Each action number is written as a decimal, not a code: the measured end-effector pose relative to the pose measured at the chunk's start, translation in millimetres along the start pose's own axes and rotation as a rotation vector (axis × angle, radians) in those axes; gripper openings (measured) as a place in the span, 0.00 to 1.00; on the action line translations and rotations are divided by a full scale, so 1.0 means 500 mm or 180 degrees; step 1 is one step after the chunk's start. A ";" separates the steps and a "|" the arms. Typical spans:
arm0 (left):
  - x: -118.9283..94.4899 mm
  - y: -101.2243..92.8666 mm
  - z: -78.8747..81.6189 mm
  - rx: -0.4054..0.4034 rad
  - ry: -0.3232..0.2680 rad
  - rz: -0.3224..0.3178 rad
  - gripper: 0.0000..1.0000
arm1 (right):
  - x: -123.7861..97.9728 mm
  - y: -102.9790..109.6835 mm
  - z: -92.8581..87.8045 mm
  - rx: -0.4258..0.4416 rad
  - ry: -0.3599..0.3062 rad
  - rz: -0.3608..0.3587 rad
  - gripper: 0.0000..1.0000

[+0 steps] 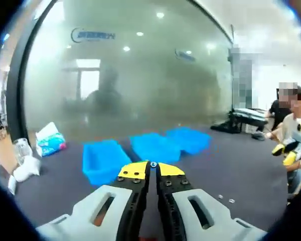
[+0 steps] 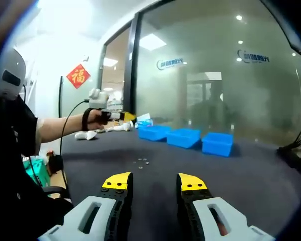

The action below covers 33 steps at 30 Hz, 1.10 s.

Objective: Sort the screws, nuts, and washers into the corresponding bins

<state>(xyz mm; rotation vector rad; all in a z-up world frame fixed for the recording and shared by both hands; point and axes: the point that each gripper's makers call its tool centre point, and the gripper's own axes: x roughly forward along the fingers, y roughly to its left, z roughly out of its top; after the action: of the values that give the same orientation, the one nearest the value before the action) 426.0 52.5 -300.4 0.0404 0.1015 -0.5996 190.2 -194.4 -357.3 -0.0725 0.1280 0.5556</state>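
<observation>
In the left gripper view, crumpled white and blue packaging [image 1: 49,140] is seen at the far left of the dark table [image 1: 226,170], against the frosted glass wall [image 1: 140,75]. Three blue bins [image 1: 104,159] are set in a row before that wall, unobstructed. At the far right a seated person [image 1: 293,125] is seen holding a yellow-tipped object.

The left gripper [image 1: 153,164] is held above the table with its jaws brought almost together, and a small bluish piece, too small to be identified, is pinched between the yellow tips. The leftmost bin lies just beyond and left of those tips, the middle bin directly beyond them. Small washers [image 1: 226,199] are scattered on the table to the right of the jaws.

In the right gripper view, the left gripper [image 2: 121,116] is seen at the left in an outstretched hand [image 2: 93,119], near the bins [image 2: 184,136]. The right gripper [image 2: 154,184] is held with its jaws well apart and nothing between them. A small cluster of loose hardware [image 2: 142,161] lies on the table beyond the tips, between them and the bins
</observation>
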 end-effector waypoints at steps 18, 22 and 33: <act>0.165 0.177 0.013 -0.0048 0.0231 0.0510 0.04 | -0.006 -0.004 -0.016 0.0052 0.0047 -0.0008 0.31; 0.187 0.185 0.002 -0.0146 0.0259 0.0511 0.04 | -0.006 -0.008 -0.019 0.0064 0.0050 -0.0019 0.31; 0.208 0.200 -0.057 -0.0133 0.0496 0.0594 0.05 | -0.007 -0.014 -0.024 0.0081 0.0062 -0.0036 0.31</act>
<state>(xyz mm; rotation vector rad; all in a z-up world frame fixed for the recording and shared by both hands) 565.5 78.7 -339.0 0.0555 0.2587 -0.4071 189.4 -203.3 -368.5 -0.0538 0.1534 0.5420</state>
